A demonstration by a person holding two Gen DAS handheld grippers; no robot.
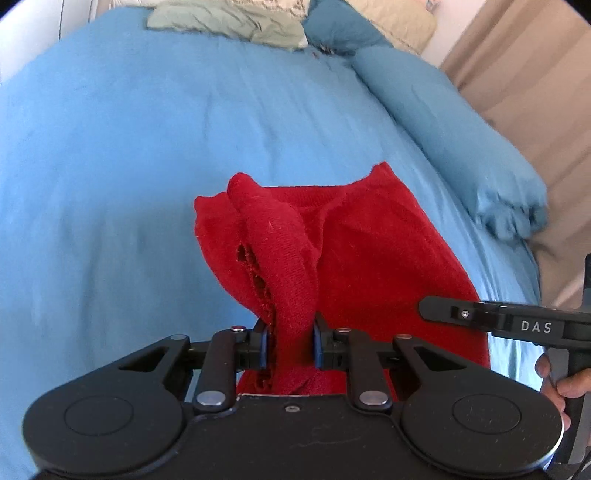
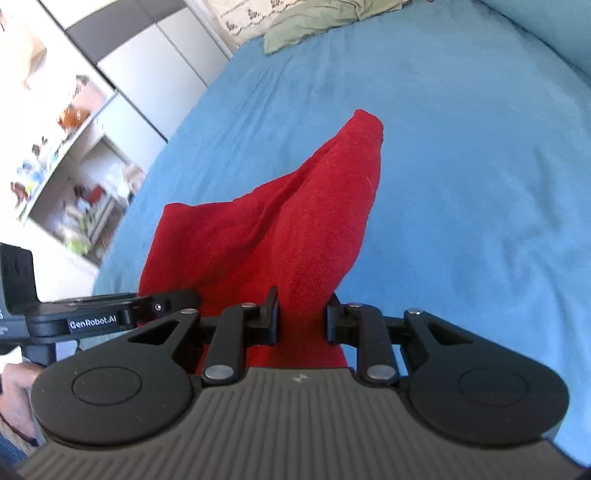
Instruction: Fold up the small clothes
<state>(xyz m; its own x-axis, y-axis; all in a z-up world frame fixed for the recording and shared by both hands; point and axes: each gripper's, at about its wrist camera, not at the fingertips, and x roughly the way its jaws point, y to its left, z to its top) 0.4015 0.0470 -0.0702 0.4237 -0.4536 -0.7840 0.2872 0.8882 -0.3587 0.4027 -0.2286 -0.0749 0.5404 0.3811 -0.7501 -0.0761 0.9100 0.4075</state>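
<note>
A small red knit garment [image 1: 354,254] lies on the blue bedspread [image 1: 129,155], its near edge lifted. My left gripper [image 1: 289,345] is shut on a bunched fold of the garment's near left edge. My right gripper [image 2: 302,322] is shut on the garment [image 2: 295,221] at its near right edge; the cloth rises to a peak ahead of it. The right gripper's side shows in the left wrist view [image 1: 517,325], and the left gripper's side shows in the right wrist view [image 2: 99,314]. The cloth under both grippers is hidden.
A pale green crumpled cloth [image 1: 229,22] and pillows [image 1: 369,22] lie at the far end of the bed. A bunched blue duvet [image 1: 461,140] runs along the right edge. White cupboards and shelves [image 2: 92,122] stand left of the bed. A beige curtain [image 1: 535,92] hangs right.
</note>
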